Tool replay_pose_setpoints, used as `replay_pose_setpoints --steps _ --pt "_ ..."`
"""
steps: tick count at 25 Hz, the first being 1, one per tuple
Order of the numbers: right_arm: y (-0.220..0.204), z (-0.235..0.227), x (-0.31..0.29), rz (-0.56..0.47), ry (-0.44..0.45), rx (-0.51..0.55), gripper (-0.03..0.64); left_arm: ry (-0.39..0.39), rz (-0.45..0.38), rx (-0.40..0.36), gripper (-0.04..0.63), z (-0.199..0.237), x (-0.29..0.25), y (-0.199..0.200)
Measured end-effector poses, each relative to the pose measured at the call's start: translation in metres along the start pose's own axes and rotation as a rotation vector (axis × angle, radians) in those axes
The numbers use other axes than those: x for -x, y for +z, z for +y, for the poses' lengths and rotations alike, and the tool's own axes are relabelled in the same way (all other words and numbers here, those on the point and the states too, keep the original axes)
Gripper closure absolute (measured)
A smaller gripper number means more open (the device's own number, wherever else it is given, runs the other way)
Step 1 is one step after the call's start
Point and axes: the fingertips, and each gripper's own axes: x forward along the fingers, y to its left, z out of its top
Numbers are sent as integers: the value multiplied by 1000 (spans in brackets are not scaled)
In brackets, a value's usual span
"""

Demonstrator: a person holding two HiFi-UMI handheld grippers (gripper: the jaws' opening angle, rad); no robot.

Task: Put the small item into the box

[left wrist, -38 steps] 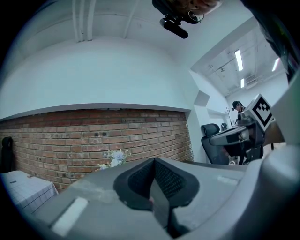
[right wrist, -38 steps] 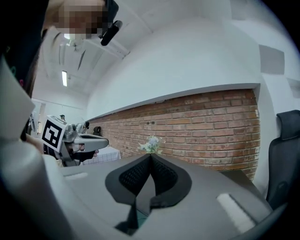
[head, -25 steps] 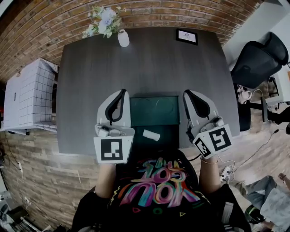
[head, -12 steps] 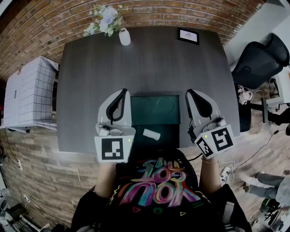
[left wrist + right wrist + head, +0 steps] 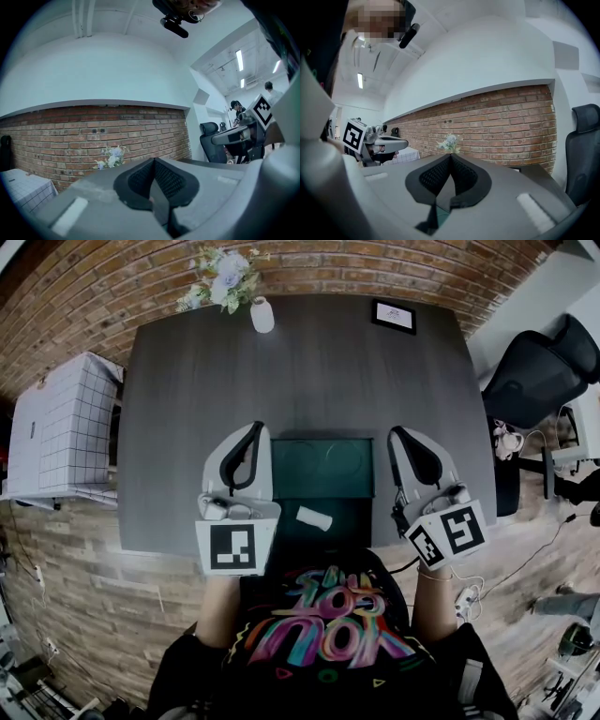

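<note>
The left gripper (image 5: 254,430) and the right gripper (image 5: 397,433) both have their jaws pressed together, holding nothing. Between them a green box (image 5: 323,470) sits by the table's (image 5: 309,371) near edge. The small white item (image 5: 313,518) lies at the box's near side.

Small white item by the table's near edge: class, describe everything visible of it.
The small white item is a short, pale, oblong piece lying slanted on the dark green surface at the near side of the green box. Its material is unclear. The left gripper and right gripper flank it, not touching.
</note>
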Motion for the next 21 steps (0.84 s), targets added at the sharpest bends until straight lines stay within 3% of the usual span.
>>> replay_pose_setpoints --steps 21 --pt "-7 -1 -1 12 16 -11 617 12 6 -1 594 4 -2 -3"
